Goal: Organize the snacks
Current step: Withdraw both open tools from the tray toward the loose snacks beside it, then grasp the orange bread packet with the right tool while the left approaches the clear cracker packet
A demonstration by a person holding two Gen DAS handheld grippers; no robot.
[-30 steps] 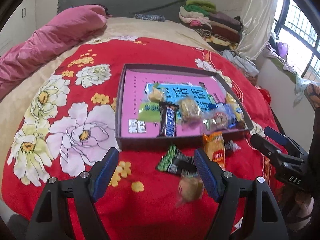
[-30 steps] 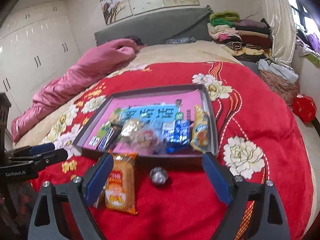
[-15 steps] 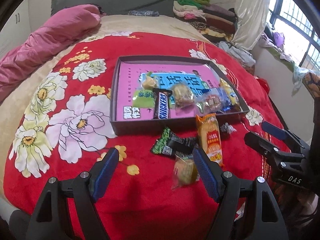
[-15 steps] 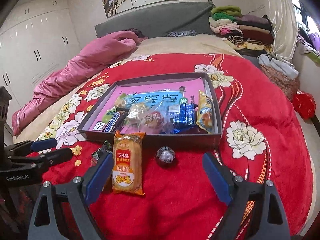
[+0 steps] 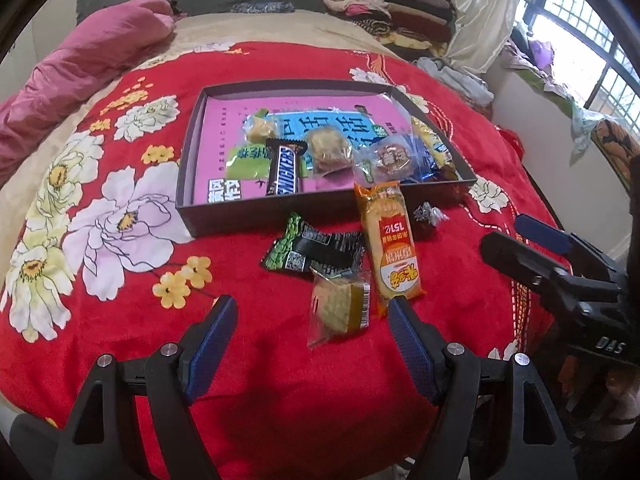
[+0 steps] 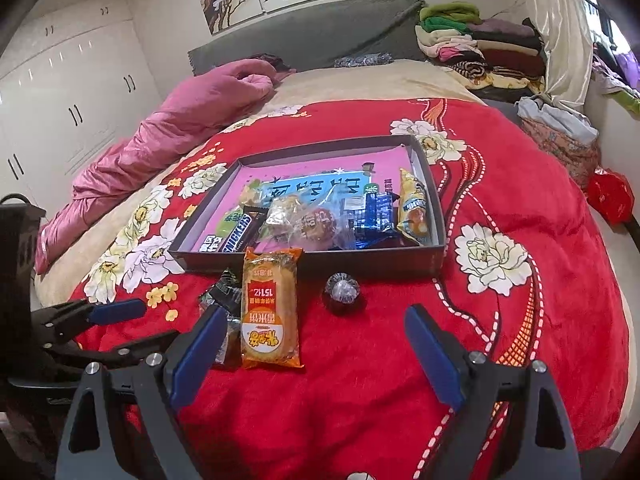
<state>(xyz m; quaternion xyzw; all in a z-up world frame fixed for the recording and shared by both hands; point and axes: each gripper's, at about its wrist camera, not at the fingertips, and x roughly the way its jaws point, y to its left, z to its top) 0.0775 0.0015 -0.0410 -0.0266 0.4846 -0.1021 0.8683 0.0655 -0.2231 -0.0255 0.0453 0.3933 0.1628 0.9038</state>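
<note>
Both grippers empty, fingers spread wide. Our left gripper (image 5: 310, 320) hovers over the red floral blanket (image 5: 280, 380); a clear-wrapped pastry (image 5: 339, 309) lies between its fingers, nearer the right one. Just beyond the pastry sits a black-and-green snack packet (image 5: 316, 249), and the orange cracker pack (image 5: 390, 248) runs forward from the right fingertip toward the tray (image 5: 188, 160).

Our right gripper (image 6: 314, 330) has the same orange cracker pack (image 6: 271, 309) just inside its left finger, and a foil-wrapped ball candy (image 6: 342, 289) ahead of the gap, just short of the tray wall (image 6: 320, 258). Tray already holds a Snickers bar (image 5: 285, 172), two wrapped pastries, blue wrappers (image 6: 376, 213) and a yellow snack bag (image 6: 414, 208).

Four snacks still outside the tray, all on the blanket ahead of our fingers.
</note>
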